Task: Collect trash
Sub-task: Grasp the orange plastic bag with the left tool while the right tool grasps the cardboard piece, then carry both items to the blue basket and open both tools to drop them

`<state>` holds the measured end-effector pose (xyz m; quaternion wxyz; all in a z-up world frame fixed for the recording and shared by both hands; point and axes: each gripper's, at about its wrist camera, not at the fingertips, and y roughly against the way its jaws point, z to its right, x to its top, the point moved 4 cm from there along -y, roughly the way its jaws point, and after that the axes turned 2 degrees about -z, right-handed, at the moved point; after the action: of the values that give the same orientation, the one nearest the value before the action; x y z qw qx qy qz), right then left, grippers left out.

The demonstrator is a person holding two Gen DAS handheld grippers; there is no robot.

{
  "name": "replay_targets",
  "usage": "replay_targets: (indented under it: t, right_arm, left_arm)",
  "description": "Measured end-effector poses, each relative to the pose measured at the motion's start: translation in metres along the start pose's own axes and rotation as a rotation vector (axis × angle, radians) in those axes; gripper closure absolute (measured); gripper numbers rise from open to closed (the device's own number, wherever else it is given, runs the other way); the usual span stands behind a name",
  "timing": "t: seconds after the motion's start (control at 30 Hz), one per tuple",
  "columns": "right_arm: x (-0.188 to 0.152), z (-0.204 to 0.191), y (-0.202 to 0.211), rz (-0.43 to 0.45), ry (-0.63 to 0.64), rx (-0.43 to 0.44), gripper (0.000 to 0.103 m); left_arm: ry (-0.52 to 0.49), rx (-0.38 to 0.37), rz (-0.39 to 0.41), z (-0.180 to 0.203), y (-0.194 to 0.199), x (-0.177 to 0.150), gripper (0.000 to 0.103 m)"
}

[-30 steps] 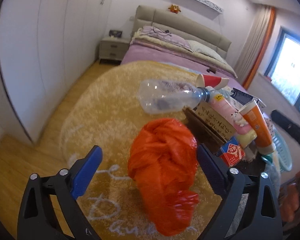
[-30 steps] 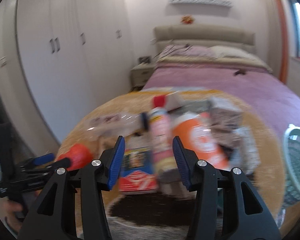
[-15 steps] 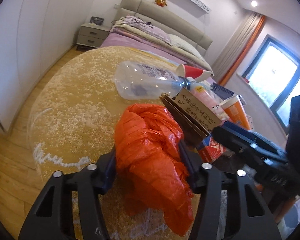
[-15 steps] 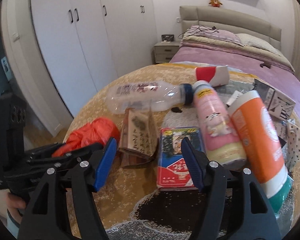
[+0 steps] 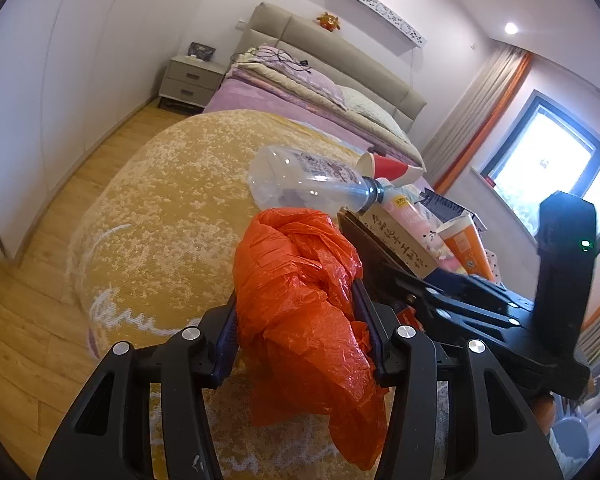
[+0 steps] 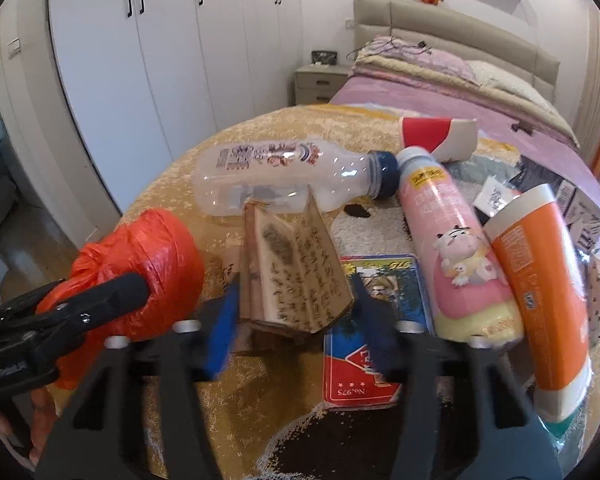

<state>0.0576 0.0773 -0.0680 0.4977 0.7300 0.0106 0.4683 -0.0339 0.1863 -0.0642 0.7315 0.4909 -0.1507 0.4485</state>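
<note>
Orange plastic bag (image 5: 300,304) squeezed in left gripper (image 5: 300,332) jaws; brown paper box (image 6: 296,276) between closing right gripper (image 6: 296,328) jaws.

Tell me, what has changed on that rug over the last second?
The left gripper closed on the orange plastic bag. The right gripper came down around the brown paper box, its jaws closing. The clear bottle, pink bottle and orange tube stayed put.

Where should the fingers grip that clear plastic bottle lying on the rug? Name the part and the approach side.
Grip the clear plastic bottle across its body, just behind the dark cap, coming from above. It lies on its side on the rug, so the round flanks face the fingers; the brown box crowds its near side.
</note>
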Motion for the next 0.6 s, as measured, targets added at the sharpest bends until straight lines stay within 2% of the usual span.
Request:
replay_targets:
  t: [0.07, 0.13, 0.33, 0.47, 0.6]
  right_arm:
    - [-0.001, 0.003, 0.001, -0.001, -0.011, 0.011, 0.085]
    - [-0.001, 0.005, 0.005, 0.008, -0.019, 0.014, 0.095]
    - [0.003, 0.021, 0.047, 0.092, -0.068, 0.045, 0.097]
    - [0.000, 0.036, 0.086, 0.171, -0.077, 0.008, 0.097]
    - [-0.006, 0.069, 0.122, 0.235, -0.130, -0.045, 0.097]
  left_arm:
    - [-0.006, -0.002, 0.006, 0.003, 0.002, 0.001, 0.055]
    - [-0.015, -0.001, 0.015, 0.009, 0.007, 0.003, 0.054]
    - [-0.060, -0.004, 0.049, 0.038, 0.025, 0.010, 0.054]
    - [-0.115, -0.012, 0.069, 0.070, 0.031, 0.014, 0.054]
    - [-0.183, -0.056, 0.065, 0.115, 0.025, 0.016, 0.054]
